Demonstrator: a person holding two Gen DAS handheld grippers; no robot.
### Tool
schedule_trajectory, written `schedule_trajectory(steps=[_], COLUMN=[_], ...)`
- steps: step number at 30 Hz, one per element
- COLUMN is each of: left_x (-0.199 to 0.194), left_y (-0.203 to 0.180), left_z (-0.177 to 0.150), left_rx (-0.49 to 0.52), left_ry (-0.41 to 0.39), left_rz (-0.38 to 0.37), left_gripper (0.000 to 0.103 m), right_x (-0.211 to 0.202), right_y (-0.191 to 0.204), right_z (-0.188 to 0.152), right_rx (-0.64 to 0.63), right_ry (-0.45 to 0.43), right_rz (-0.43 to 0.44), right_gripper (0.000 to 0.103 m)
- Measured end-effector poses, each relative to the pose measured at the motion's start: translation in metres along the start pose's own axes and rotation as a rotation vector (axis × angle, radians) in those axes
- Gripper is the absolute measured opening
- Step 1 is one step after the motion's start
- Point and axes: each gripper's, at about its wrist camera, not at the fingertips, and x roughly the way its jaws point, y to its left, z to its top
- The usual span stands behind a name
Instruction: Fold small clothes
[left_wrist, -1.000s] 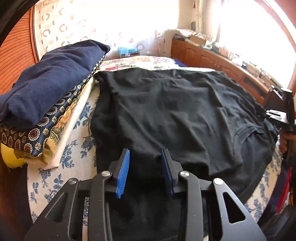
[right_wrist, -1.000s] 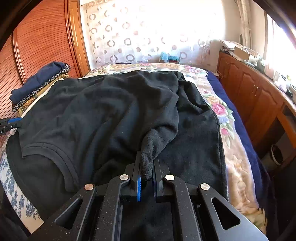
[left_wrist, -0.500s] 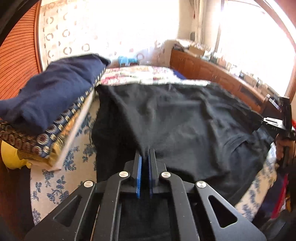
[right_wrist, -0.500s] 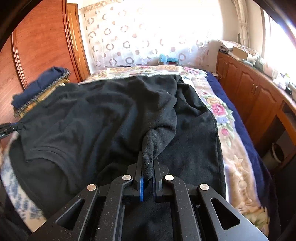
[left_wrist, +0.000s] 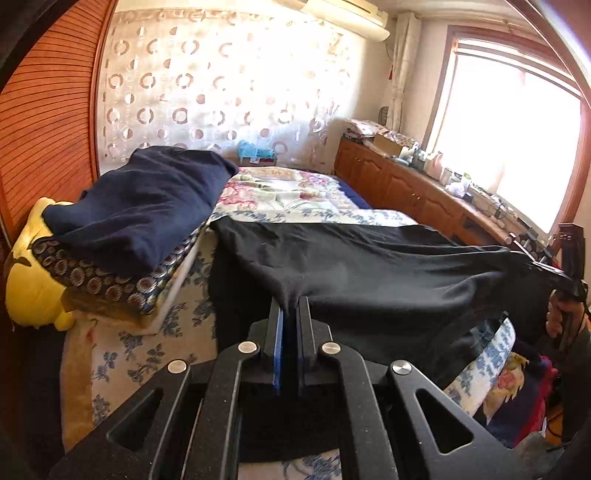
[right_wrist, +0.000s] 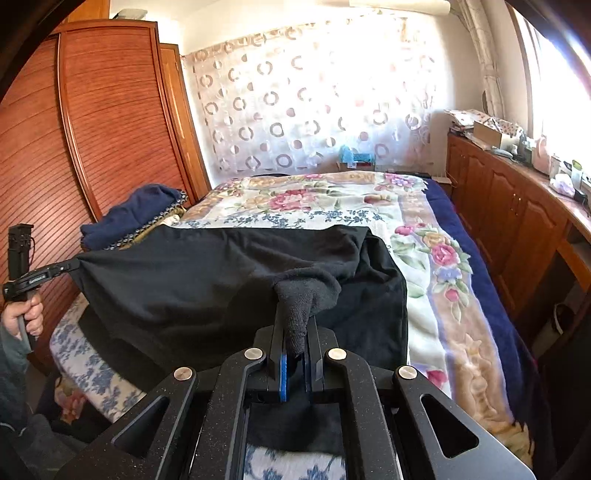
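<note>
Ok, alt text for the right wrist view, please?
The right claw is shut on a bunched edge of a black garment, which is raised off a floral bedspread. At far left the left claw holds the opposite edge.

Black garment (left_wrist: 369, 273), near edge raised and taut over the bed (right_wrist: 314, 206)

Floral bed (right_wrist: 417, 258), black garment (right_wrist: 207, 280), folded stack (left_wrist: 122, 236)
</note>
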Motion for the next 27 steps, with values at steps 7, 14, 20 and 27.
schedule_trajectory(steps=[7,14,20,27], left_x=[0.043,0.041,0.04,0.049], left_y=[0.003,0.0,0.009,0.014], left_z=[-0.046,-0.05,-0.052,-0.058], left_rx=[0.033,0.053,0.027,0.013], left_ry=[0.185,0.167,0.163,0.192], left_rz=[0.078,0.114,0.121,0.142], left_gripper=[0.007,0.045,0.078,0.078], right_x=[0.04,0.052,0.034,0.044], right_y=[-0.012,-0.01,0.008,0.036], right_z=[-0.041,-0.046,-0.048,-0.054], right_rx=[-0.016,-0.035,-0.047,-0.095], right_ry=[0.162,0.175,0.105,0.079], right_rz=[-0.077,-0.125,-0.145,-0.109], right_gripper=[0.006,0.034,0.054,0.06])
